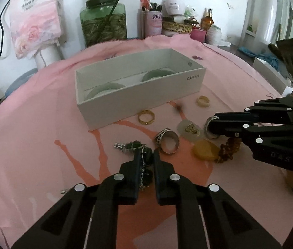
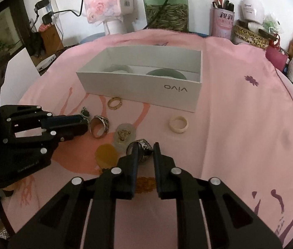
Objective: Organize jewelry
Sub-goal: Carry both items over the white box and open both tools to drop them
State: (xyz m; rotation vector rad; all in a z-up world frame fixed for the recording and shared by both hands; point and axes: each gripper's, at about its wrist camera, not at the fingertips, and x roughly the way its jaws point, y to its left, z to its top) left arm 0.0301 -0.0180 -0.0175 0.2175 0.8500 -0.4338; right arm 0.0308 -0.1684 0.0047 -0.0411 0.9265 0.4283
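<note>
A white box (image 1: 138, 95) holding two pale green bangles (image 1: 156, 75) stands on the pink cloth; it also shows in the right wrist view (image 2: 142, 89). In front lie a gold ring (image 1: 145, 117), a cream ring (image 1: 203, 101), a wide silver ring (image 1: 168, 140), a frosted pendant (image 1: 190, 129), an amber disc (image 1: 205, 150) and amber beads (image 1: 229, 148). My left gripper (image 1: 147, 152) is shut on a dark green stone chain piece (image 1: 133, 146). My right gripper (image 2: 145, 147) is shut on a patterned silver ring (image 2: 143, 150); this gripper also shows in the left wrist view (image 1: 210, 127).
At the back stand a green glass jar (image 1: 103, 23), a tissue pack (image 1: 35, 18), a pink cup with combs (image 1: 152, 20) and cosmetic bottles (image 1: 206, 20). A white box lid (image 1: 271, 74) lies at the right edge. A dark shelf (image 2: 7, 33) is at the left.
</note>
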